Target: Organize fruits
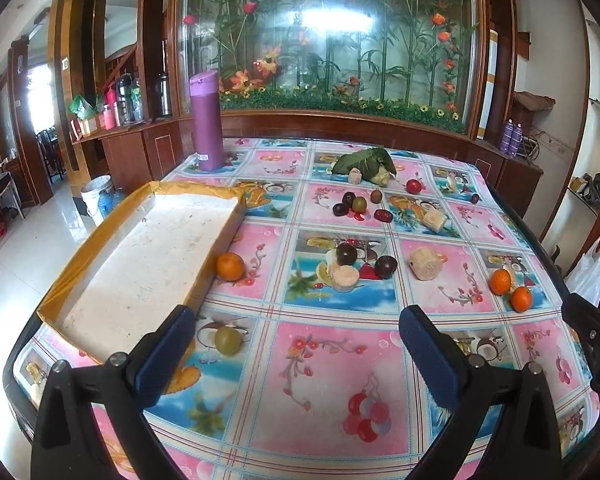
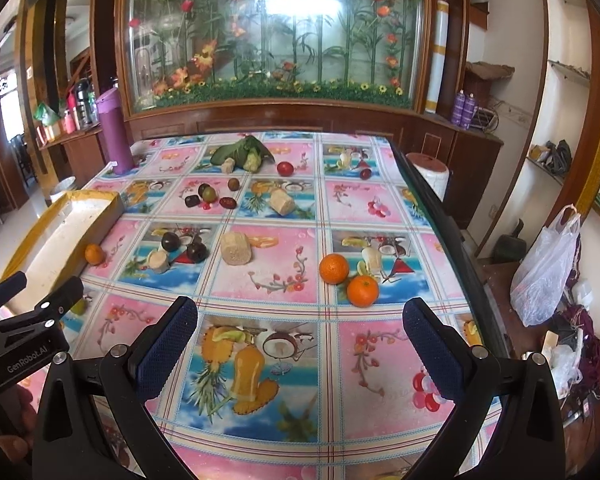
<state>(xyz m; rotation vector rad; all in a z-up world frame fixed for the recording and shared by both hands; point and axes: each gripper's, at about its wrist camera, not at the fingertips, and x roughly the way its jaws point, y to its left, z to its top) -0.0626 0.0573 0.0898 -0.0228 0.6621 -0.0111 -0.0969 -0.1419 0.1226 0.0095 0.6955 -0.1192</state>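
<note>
Fruits lie scattered on a table with a pink-and-blue fruit-print cloth (image 1: 324, 380). A shallow yellow-rimmed tray (image 1: 140, 264) sits at the left, empty. An orange (image 1: 230, 266) rests against its side and a green grape-like fruit (image 1: 227, 341) lies near my left gripper (image 1: 296, 344), which is open and empty. Two oranges (image 2: 334, 268) (image 2: 363, 290) lie just beyond my right gripper (image 2: 300, 332), also open and empty. Dark plums (image 1: 346, 253) and pale cut chunks (image 1: 425, 263) sit mid-table. Small fruits (image 1: 359, 203) lie further back.
A purple bottle (image 1: 207, 120) stands at the far left corner. A leafy cauliflower (image 1: 366, 166) lies at the back. A wooden cabinet with a glass flower panel (image 1: 324, 40) stands behind the table. The table's right edge (image 2: 452, 236) drops to a cluttered floor with a plastic bag (image 2: 548, 272).
</note>
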